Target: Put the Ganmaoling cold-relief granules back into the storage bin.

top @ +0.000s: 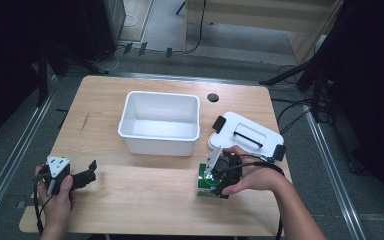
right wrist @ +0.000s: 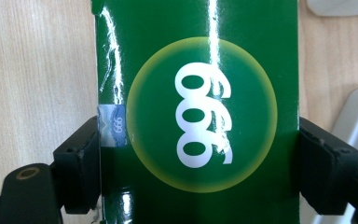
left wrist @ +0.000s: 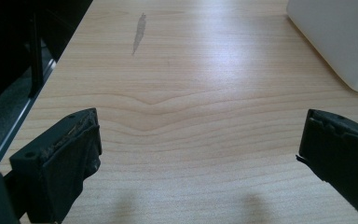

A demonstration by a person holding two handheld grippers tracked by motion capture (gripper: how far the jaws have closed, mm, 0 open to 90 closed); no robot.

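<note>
Green box gripped near the table's front edge

The right gripper (top: 219, 176) clamps both jaws on the green box (right wrist: 198, 112) (near right), just before the white lid (top: 247, 134); the white bin (top: 160, 121) sits mid-table. The left gripper (top: 82, 176) gapes wide, empty
</note>
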